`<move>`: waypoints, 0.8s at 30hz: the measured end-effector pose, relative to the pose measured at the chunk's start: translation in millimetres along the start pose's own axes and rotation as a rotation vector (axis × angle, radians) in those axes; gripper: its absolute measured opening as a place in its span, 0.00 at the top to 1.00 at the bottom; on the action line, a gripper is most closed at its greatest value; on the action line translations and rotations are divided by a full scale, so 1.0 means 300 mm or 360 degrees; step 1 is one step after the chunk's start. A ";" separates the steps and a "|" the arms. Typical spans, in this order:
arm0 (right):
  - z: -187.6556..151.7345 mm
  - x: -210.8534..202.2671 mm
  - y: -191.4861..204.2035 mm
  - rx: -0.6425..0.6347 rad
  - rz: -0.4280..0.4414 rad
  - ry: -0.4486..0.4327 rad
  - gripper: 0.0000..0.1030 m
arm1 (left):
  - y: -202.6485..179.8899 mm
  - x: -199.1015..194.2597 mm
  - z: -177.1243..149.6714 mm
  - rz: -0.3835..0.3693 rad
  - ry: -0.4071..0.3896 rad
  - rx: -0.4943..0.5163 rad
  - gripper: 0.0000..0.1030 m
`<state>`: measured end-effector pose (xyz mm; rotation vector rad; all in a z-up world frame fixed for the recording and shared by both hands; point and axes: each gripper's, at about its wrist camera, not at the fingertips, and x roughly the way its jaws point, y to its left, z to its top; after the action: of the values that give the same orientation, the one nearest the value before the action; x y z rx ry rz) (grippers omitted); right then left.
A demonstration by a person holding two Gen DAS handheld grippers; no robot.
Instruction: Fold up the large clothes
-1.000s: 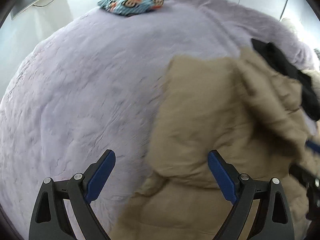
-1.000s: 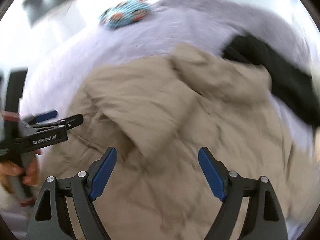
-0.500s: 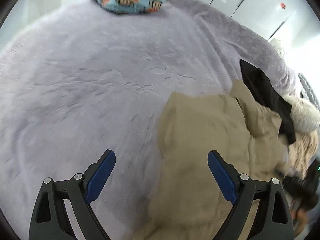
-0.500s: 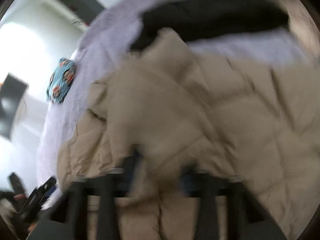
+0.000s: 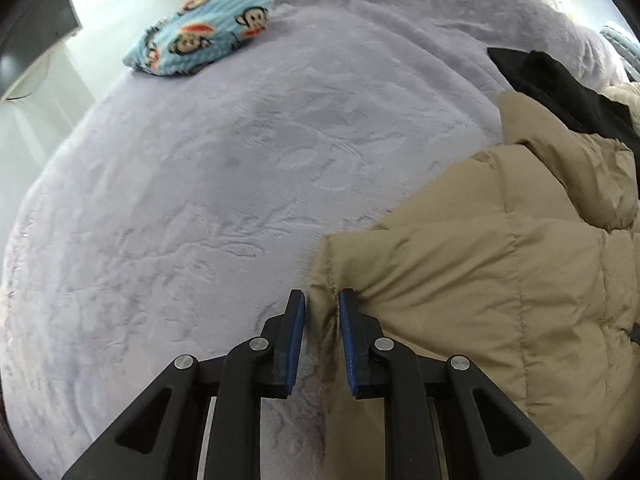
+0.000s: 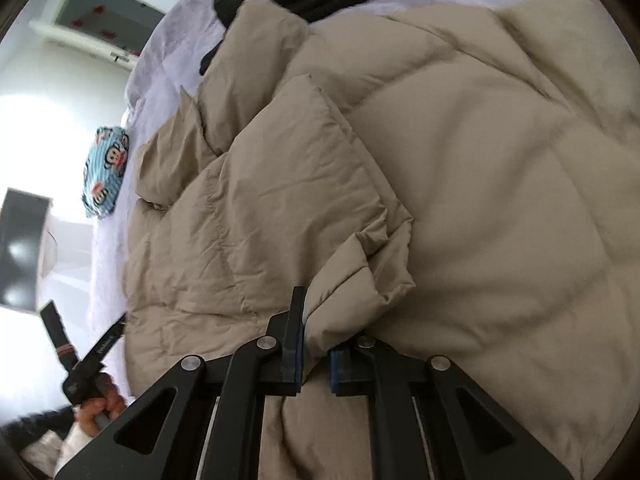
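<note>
Both tongs now closing on jacket

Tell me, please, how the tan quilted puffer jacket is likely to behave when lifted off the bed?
The tan quilted puffer jacket will probably droop, since it already creases and folds over itself. Its puffed panels suggest it is light for its bulk. The smooth shell may slip where the closing left gripper pinches only an edge.

Bright daylight, blown-out left side, fisheye-warped edges

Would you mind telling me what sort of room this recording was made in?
Most likely a bedroom: the work surface is a bed under a plush lilac blanket, with a small monkey-print pillow at its far end and a beige puffer coat spread across it.
</note>
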<state>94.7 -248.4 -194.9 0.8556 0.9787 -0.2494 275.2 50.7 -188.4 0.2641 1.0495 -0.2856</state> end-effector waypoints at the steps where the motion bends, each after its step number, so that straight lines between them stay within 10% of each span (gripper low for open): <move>1: 0.005 0.002 0.003 0.0004 -0.0002 0.0002 0.91 | 0.004 -0.027 -0.001 0.0007 -0.0011 -0.0019 0.81; 7: -0.014 -0.116 0.008 -0.0035 -0.0049 0.0049 0.48 | 0.062 -0.219 -0.023 -0.0056 -0.0125 -0.0125 0.81; 9: -0.021 -0.201 0.013 -0.0099 -0.0134 -0.0088 0.48 | 0.060 -0.255 -0.051 -0.0100 -0.0119 -0.0147 0.81; 12: 0.000 -0.278 0.045 -0.0201 -0.0143 -0.0242 0.75 | 0.016 -0.238 -0.117 -0.0171 -0.0018 -0.0126 0.81; 17: 0.003 -0.159 0.130 -0.0445 -0.0132 -0.0048 0.81 | -0.055 -0.112 -0.203 -0.0036 0.0100 -0.0085 0.81; 24: -0.023 -0.210 -0.034 -0.0183 -0.0056 0.0052 0.80 | -0.110 -0.189 -0.184 0.0054 0.0135 0.0004 0.80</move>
<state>49.6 -261.2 -151.0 0.7401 1.0293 -0.2078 192.5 45.2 -167.4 0.2984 1.1276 -0.2470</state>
